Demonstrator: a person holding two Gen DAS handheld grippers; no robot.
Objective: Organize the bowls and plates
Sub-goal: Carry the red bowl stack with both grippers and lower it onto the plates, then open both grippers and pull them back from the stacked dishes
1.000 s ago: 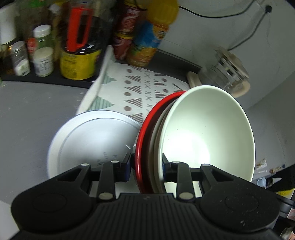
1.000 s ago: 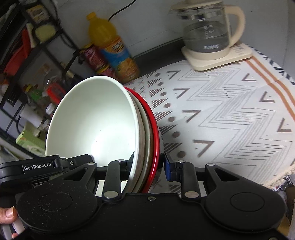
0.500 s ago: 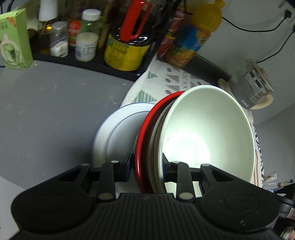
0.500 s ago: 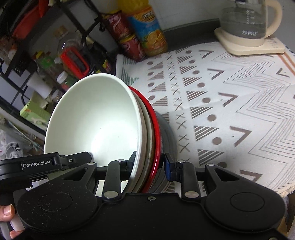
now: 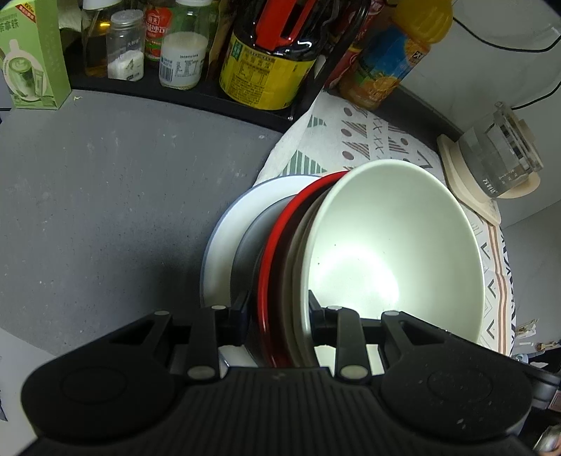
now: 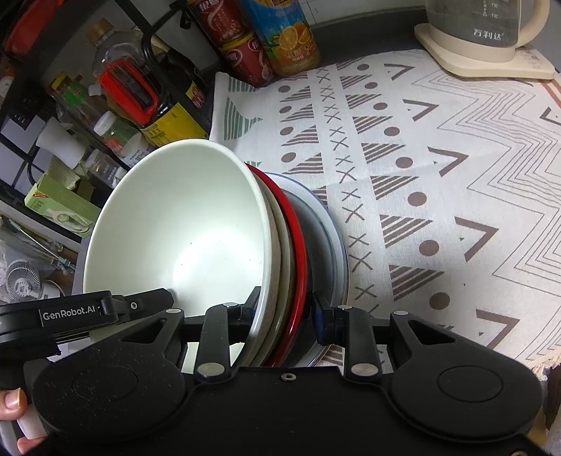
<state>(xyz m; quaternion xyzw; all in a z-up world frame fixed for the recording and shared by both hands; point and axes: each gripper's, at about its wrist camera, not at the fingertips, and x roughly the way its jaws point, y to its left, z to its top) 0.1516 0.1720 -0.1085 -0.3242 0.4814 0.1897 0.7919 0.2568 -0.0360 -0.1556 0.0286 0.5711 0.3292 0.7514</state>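
Stack (image 5: 385, 252) moved over white plate (image 5: 224, 238) since earlier. Grey counter (image 5: 122, 196) left, patterned cloth (image 6: 438, 182) right; bottles (image 5: 266, 63), kettle (image 6: 491, 35) behind. Left gripper (image 5: 277, 322) and right gripper (image 6: 284, 315) both pinched stack rims, tilted.

Left tool (image 5: 277, 322) and right tool (image 6: 284, 312) clamped (jaws nearly closed).

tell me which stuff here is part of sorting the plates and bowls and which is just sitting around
Part of the job:
- white bowl
- red plate nested behind it
- white plate lying on the counter
- left gripper and right gripper, both clamped on the stack

Just sitting around:
- kettle
- juice bottle
- soy sauce bottle
- green box
- patterned cloth
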